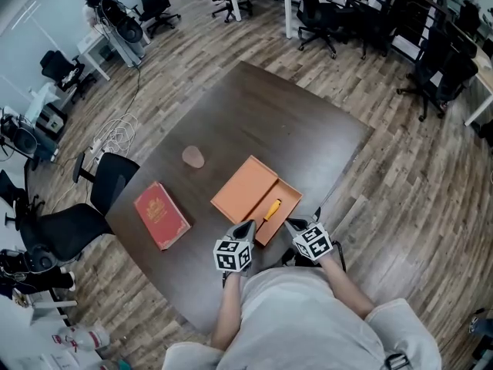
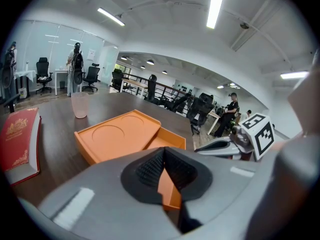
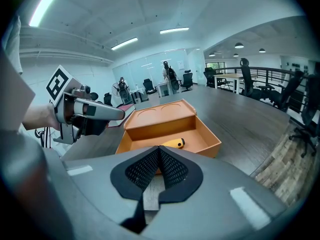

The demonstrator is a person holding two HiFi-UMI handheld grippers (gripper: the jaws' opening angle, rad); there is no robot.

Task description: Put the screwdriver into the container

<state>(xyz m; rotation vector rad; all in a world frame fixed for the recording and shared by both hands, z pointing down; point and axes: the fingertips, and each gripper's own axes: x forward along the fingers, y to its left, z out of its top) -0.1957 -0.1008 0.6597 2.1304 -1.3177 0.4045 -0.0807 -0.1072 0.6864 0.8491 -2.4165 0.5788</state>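
Observation:
An orange container (image 1: 231, 195) lies open near the table's front edge, its lid (image 2: 117, 136) flat beside the open tray (image 3: 210, 141). The yellow-handled screwdriver (image 1: 272, 209) lies inside the tray (image 1: 289, 199), and it also shows in the right gripper view (image 3: 174, 143). My left gripper (image 1: 248, 227) hovers just in front of the container's near corner, shut and empty (image 2: 163, 156). My right gripper (image 1: 292, 223) hangs at the tray's near right, pads (image 3: 170, 166) pressed together with nothing between them. Each gripper shows in the other's view: the left gripper (image 3: 102, 113) and the right gripper (image 2: 220, 145).
A red book (image 1: 161, 214) lies on the dark table (image 1: 293, 137) left of the container. A small pinkish cup (image 1: 193, 156) stands further back. Black office chairs (image 1: 85, 218) crowd the table's left edge; wooden floor lies to the right.

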